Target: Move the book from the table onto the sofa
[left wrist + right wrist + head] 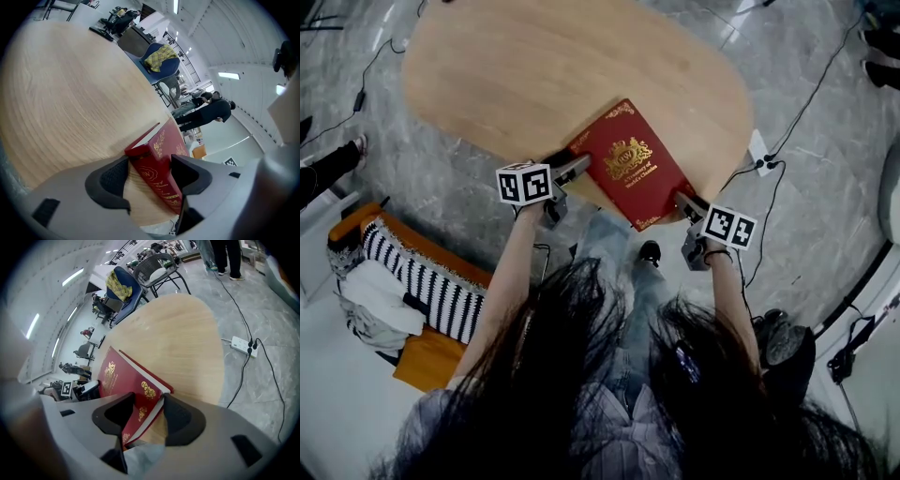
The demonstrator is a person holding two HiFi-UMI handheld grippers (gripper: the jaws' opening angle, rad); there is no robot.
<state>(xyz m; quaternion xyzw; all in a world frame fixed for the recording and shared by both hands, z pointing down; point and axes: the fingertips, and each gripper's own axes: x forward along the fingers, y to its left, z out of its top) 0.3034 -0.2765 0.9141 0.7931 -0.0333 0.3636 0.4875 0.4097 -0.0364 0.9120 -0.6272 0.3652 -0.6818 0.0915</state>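
The red book (627, 161) lies slantwise on the desk's (534, 66) near edge, long axis spanning both hands. Left tongs (575, 170) straddle its spine corner, right tongs (684, 201) the opposite corner. Both gape wide, not visibly pinching.

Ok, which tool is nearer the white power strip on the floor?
Right. The right tool straddles the red book's near corner, on the power strip's side; the left tool is at the book's opposite corner, farther away.
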